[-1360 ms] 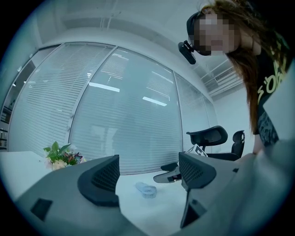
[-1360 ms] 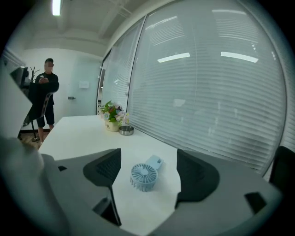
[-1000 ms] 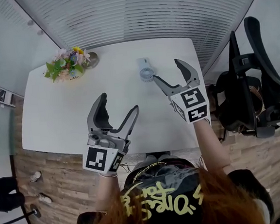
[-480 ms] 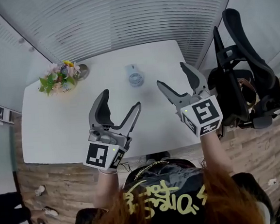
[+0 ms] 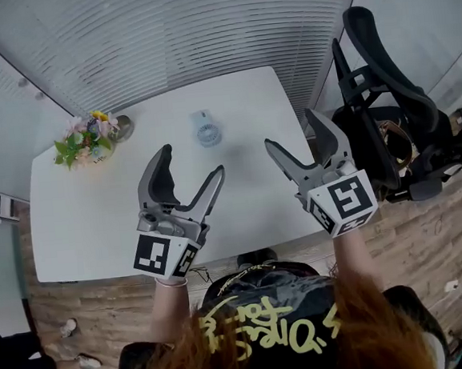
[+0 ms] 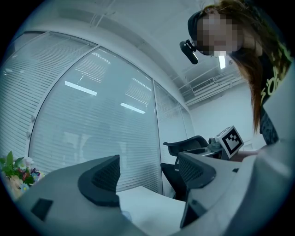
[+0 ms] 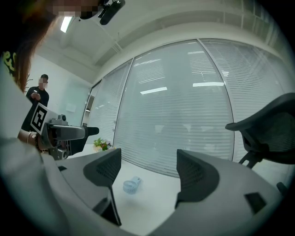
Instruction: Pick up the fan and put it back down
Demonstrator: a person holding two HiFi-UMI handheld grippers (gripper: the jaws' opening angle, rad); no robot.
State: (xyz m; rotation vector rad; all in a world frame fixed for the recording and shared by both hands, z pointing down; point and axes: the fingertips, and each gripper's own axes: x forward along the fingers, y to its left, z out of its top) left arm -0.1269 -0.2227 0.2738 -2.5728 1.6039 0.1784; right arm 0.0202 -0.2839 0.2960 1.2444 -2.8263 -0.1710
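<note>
Fan: the small pale blue fan (image 5: 205,129) lies on the white surface (image 5: 98,223), in its far part, toward 12 o'clock from the person. Nothing touches it. Its round head seems to point toward the person.
Left gripper: the left gripper (image 5: 192,160) is held up over the near part of the surface. Its jaws are apart and nothing is between them. The fan is at about 12 o'clock from it, well apart.
Right gripper: the right gripper (image 5: 290,129) is also raised, near the surface's 3 o'clock edge, with its jaws wide apart and empty. In the right gripper view the fan (image 7: 131,185) shows low in the gap between the jaws, but far beyond them.
Reason for this holding: I judge that the open jaws are a ready pose, because no grasp is begun yet. The right gripper looks along a line to the fan, so it seems better placed for the reach.
Flowers: a small bunch of flowers (image 5: 82,140) stands at the 10 o'clock corner, well apart from the fan, so it should not disturb the reach.
Office chair: a black office chair (image 5: 387,126) stands beside the surface at 3 o'clock, outside the path.
Progress: the fan is untouched, so the whole task remains.
Next move: a gripper must go forward and down, then close on the fan gently, because the fan looks light and may slide.
</note>
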